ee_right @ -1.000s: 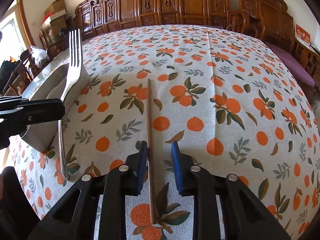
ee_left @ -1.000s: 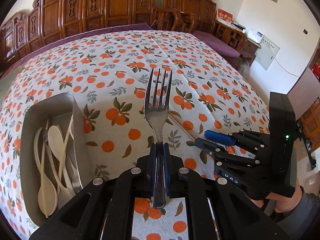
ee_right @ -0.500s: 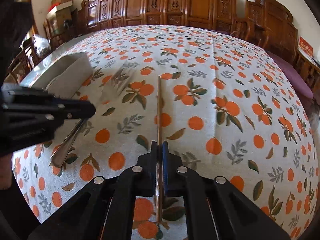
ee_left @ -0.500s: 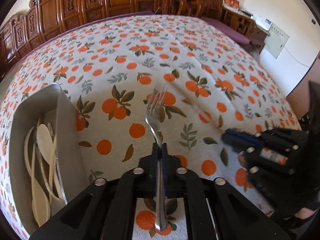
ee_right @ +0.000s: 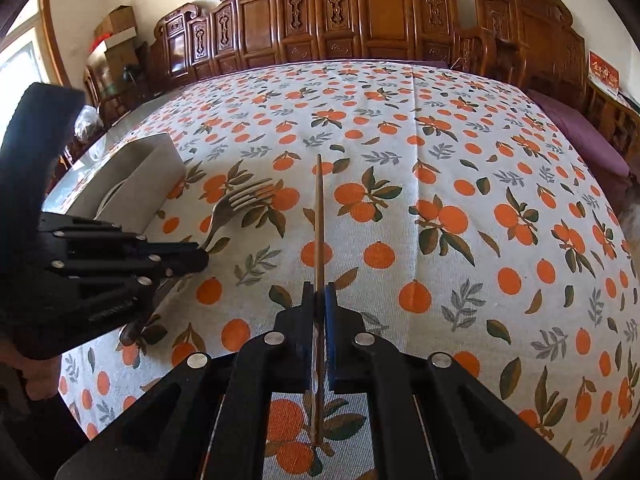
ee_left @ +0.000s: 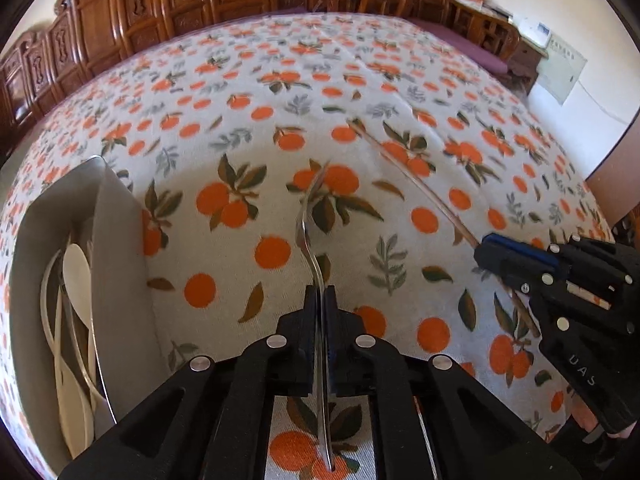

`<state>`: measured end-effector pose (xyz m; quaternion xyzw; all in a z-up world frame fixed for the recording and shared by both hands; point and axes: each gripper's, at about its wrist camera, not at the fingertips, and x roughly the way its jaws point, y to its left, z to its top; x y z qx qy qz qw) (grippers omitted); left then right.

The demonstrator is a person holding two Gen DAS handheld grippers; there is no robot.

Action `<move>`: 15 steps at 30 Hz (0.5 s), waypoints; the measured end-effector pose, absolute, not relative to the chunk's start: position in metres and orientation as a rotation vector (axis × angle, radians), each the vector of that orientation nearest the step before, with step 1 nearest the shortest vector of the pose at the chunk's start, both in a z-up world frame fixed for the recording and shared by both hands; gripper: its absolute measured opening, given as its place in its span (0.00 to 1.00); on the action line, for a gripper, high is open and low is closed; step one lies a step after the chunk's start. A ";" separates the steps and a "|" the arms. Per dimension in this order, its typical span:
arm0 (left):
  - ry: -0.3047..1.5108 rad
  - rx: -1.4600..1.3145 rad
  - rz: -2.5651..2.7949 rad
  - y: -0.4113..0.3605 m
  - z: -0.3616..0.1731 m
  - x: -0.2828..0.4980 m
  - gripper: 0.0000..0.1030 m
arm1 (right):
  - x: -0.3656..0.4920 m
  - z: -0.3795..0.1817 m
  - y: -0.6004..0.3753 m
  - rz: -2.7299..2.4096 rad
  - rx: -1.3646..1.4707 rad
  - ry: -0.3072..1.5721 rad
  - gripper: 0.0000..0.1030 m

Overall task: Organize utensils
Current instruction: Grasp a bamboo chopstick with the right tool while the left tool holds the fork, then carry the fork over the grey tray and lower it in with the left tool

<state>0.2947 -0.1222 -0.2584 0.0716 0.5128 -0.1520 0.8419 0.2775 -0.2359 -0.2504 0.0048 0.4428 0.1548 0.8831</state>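
Left wrist view: a metal fork [ee_left: 310, 216] is seen edge-on, its handle clamped between the fingers of the left gripper [ee_left: 320, 300], tines blurred and pointing fwd over the surface [ee_left: 248, 92] w/ its orange-print cloth. At the left edge a grey tray [ee_left: 120, 264] is shown from above — pale spoons [ee_left: 74, 268] and thin utensils are lying inside it, details hard to make out. To the right, the right gripper [ee_left: 490, 246] is seen side-on, closed on a thin brown chopstick [ee_left: 420, 188] that is slanted up and away across the cloth.

Right wrist view: the chopstick [ee_right: 318, 216] is shown lengthwise, straight and slim, pinched between the fingers of the right gripper [ee_right: 319, 300] and running fwd above the cloth, its rear end passing back under the gripper. Here the fork [ee_right: 236, 204] is seen broadside — four tines and a shiny neck are made out, which the left view does not give. It is held by the left gripper [ee_right: 202, 256] just beside the tray [ee_right: 152, 168], tines toward the chopstick but apart from it. The tray's contents are mostly hidden from this side. Carved wooden chairs [ee_right: 360, 20] are lined up behind the surface [ee_right: 500, 240].
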 end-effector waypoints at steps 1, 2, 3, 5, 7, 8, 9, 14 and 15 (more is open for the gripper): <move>1.083 0.150 -0.321 -0.122 -0.258 0.295 0.05 | 0.277 -0.250 -0.236 0.323 0.013 0.920 0.06; 1.085 0.145 -0.322 -0.121 -0.258 0.295 0.05 | 0.277 -0.250 -0.237 0.323 0.014 0.919 0.06; 1.088 0.142 -0.322 -0.121 -0.258 0.295 0.04 | 0.277 -0.250 -0.237 0.324 0.016 0.918 0.06; 1.086 0.142 -0.314 -0.120 -0.256 0.294 0.02 | 0.278 -0.250 -0.236 0.323 0.014 0.922 0.06; 1.086 0.135 -0.321 -0.118 -0.254 0.292 0.02 | 0.277 -0.249 -0.236 0.325 0.016 0.918 0.06; 1.081 0.133 -0.323 -0.116 -0.252 0.291 0.02 | 0.276 -0.248 -0.236 0.327 0.018 0.914 0.06; 1.074 0.135 -0.325 -0.115 -0.249 0.289 0.01 | 0.275 -0.248 -0.235 0.329 0.018 0.912 0.06; 1.037 0.130 -0.330 -0.106 -0.229 0.278 0.02 | 0.270 -0.244 -0.229 0.343 0.026 0.904 0.06; 1.030 0.129 -0.329 -0.103 -0.224 0.276 0.01 | 0.269 -0.243 -0.228 0.347 0.031 0.903 0.06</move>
